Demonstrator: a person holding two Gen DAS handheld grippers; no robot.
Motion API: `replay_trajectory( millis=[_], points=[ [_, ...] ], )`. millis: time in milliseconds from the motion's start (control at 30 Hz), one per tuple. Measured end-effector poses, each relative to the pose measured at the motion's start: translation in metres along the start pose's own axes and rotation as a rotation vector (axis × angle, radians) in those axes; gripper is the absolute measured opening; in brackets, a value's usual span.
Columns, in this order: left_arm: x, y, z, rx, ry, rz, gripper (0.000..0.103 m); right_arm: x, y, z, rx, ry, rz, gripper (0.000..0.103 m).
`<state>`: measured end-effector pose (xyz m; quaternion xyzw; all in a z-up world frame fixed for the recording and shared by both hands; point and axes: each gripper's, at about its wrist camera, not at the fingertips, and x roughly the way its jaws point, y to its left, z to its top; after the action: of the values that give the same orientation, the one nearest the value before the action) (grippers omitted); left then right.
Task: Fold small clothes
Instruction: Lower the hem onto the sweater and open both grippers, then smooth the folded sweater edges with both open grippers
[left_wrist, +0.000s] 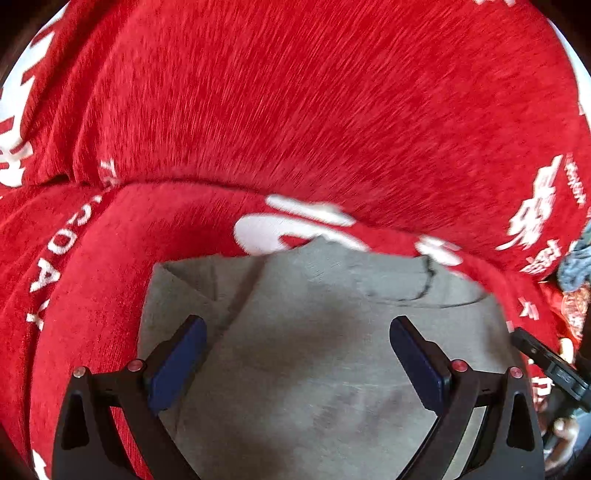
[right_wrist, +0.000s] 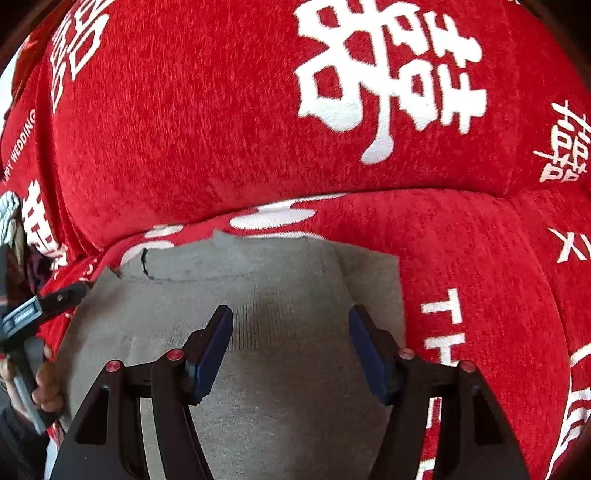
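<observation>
Hovering with left claw (left_wrist: 297, 354) and right claw (right_wrist: 290, 347) both released over grey cloth (left_wrist: 332, 332); risking pinching the red cover (left_wrist: 295, 110) too.

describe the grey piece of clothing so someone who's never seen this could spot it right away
Look at the red cover with white lettering. On its flat lower part lies a grey garment, partly folded. It is the only plain grey thing, with no print.
</observation>
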<state>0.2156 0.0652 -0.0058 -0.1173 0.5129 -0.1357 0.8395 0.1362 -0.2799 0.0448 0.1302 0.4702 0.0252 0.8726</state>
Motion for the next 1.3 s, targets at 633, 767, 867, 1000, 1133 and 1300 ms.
replay_trajectory(
  millis=[633, 767, 867, 1000, 1133, 1300],
  points=[
    [-0.028, -0.049, -0.082, 0.151, -0.048, 0.194, 0.1, -0.007, 0.068, -0.063, -0.265, 0.011, -0.101, 0.071],
    [-0.038, -0.023, -0.087, 0.118, -0.053, 0.18, 0.1, -0.02, 0.012, -0.065, -0.113, 0.0, -0.152, 0.071],
    [-0.054, -0.024, -0.093, 0.106, -0.08, 0.22, 0.1, -0.037, 0.001, -0.07, -0.096, -0.014, -0.259, 0.073],
    [-0.07, -0.038, -0.116, 0.117, -0.106, 0.154, 0.1, -0.064, 0.019, -0.095, -0.142, -0.074, -0.174, 0.073],
    [-0.072, -0.045, -0.145, 0.15, -0.102, 0.177, 0.1, -0.072, 0.042, -0.13, -0.222, -0.093, -0.128, 0.073],
    [-0.074, -0.02, -0.173, 0.122, -0.085, 0.195, 0.1, -0.065, 0.021, -0.159, -0.204, -0.052, -0.127, 0.073]
  ],
)
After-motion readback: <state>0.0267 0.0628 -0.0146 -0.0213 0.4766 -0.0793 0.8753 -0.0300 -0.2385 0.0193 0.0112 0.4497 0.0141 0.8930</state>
